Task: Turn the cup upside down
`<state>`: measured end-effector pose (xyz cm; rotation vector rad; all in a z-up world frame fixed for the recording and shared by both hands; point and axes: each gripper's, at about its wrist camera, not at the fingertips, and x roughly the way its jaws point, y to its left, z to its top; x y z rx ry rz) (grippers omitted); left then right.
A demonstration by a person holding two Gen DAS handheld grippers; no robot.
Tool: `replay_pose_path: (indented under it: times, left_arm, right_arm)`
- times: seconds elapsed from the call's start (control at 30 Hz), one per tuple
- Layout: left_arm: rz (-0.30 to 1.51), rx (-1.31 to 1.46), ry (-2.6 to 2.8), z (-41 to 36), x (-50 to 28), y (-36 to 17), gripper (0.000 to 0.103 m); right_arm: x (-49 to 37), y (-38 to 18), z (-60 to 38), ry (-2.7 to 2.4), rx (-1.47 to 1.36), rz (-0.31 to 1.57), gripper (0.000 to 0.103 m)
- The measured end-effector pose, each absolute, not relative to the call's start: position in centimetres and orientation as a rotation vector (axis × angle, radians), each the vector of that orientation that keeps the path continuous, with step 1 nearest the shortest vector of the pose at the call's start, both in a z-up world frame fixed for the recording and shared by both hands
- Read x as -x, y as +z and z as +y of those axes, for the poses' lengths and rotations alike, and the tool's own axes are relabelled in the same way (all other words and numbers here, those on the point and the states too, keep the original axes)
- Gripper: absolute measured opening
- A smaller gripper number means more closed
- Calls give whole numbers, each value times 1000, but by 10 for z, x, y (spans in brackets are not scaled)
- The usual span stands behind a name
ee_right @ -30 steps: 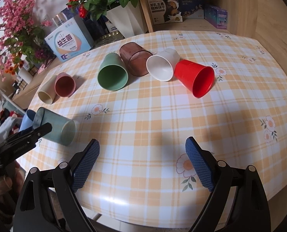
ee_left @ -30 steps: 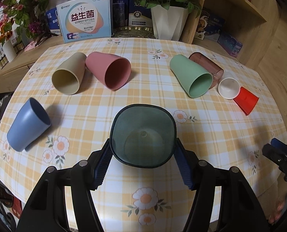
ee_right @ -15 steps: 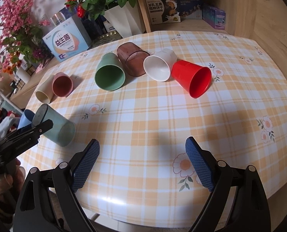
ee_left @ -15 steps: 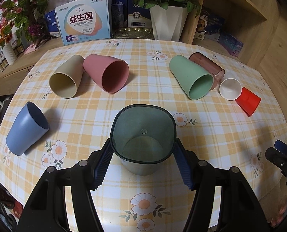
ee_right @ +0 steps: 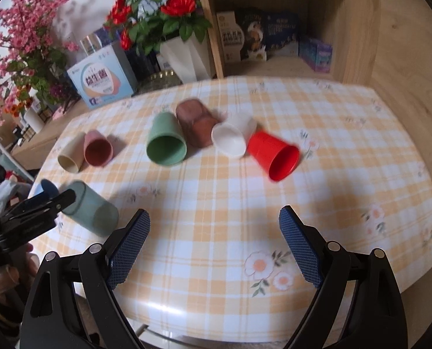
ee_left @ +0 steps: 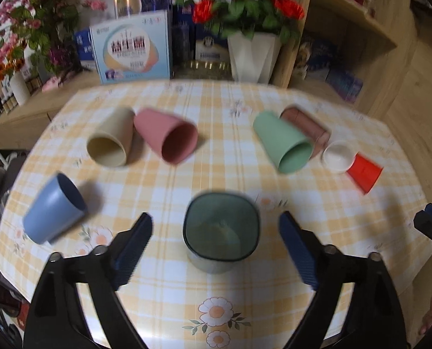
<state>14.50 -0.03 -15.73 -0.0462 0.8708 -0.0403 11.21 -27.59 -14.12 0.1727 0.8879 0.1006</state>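
Flowers and boxes stand behind my checked worktop (ee_left: 216,285), where many cups lie on their sides. My left tongs (ee_left: 216,238) are wide open, with the teal cup (ee_left: 221,229) between the fingers but not touching, so nothing grips it. It looks tilted, mouth toward me, near my edge. My right tongs (ee_right: 214,244) are open and empty, waiting well away.

The left gripper (ee_left: 216,242) spread its fingers off the grey-green cup (ee_left: 221,231), which it had clamped a second before; the cup sat free between them; both views blurred.
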Motion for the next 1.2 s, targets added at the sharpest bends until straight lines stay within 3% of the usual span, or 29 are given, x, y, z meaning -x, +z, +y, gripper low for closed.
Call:
replay_pose_path:
  times: [0.1,0.5,1.2]
  left_arm:
    - [797,28,-33,-1,-136,-124,97]
    - [542,-6,-10,-3,-76,-14,97]
    - [450,-18,17,-10,-41,14,97]
  right_arm:
    - [-107,-118,-282,91,-173,842,87]
    - [-70,-24,-300,21,-138,595,87]
    - [-57,-8,-296,15,-108,542,87]
